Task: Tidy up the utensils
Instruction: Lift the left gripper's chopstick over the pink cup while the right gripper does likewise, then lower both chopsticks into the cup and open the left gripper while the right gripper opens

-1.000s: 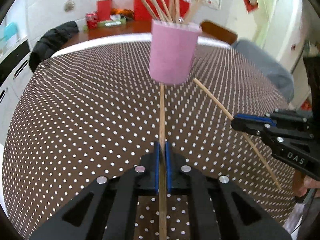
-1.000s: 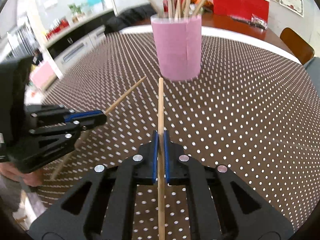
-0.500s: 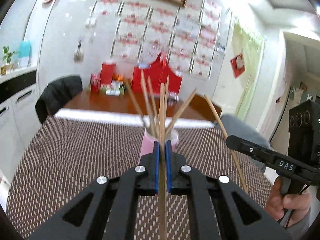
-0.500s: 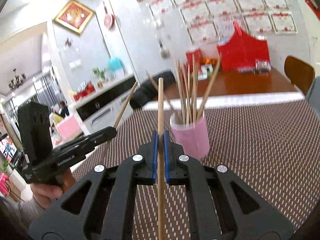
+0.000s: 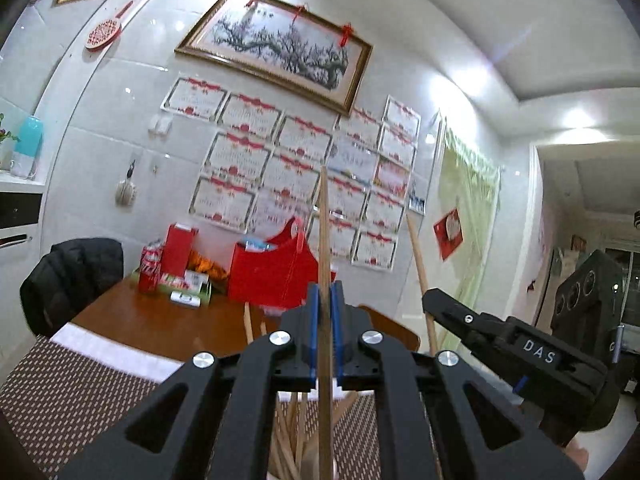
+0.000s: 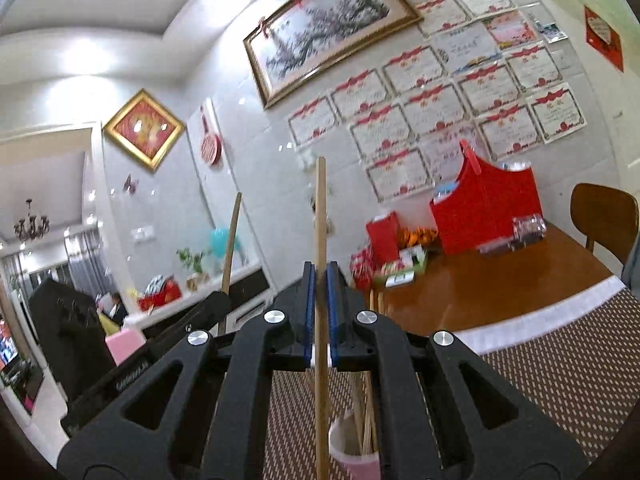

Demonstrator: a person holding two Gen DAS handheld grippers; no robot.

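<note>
Big brown dotted table (image 6: 560, 364) below, white strip along far edge. Pink cup (image 6: 352, 454) on it w/ sticks inside, under both tongs, partly hidden by them. Left gripper (image 5: 325, 332) clamped tight on a chopstick (image 5: 323, 240), pointing up. Right gripper (image 6: 319, 308) likewise pinching its own chopstick (image 6: 320, 216), upright, lower end just beside cup rim; touching or not, can't tell.

White "DAS" lettering on right gripper (image 5: 430, 304) body, wall certificates (image 5: 288, 184) too blurred to read
</note>
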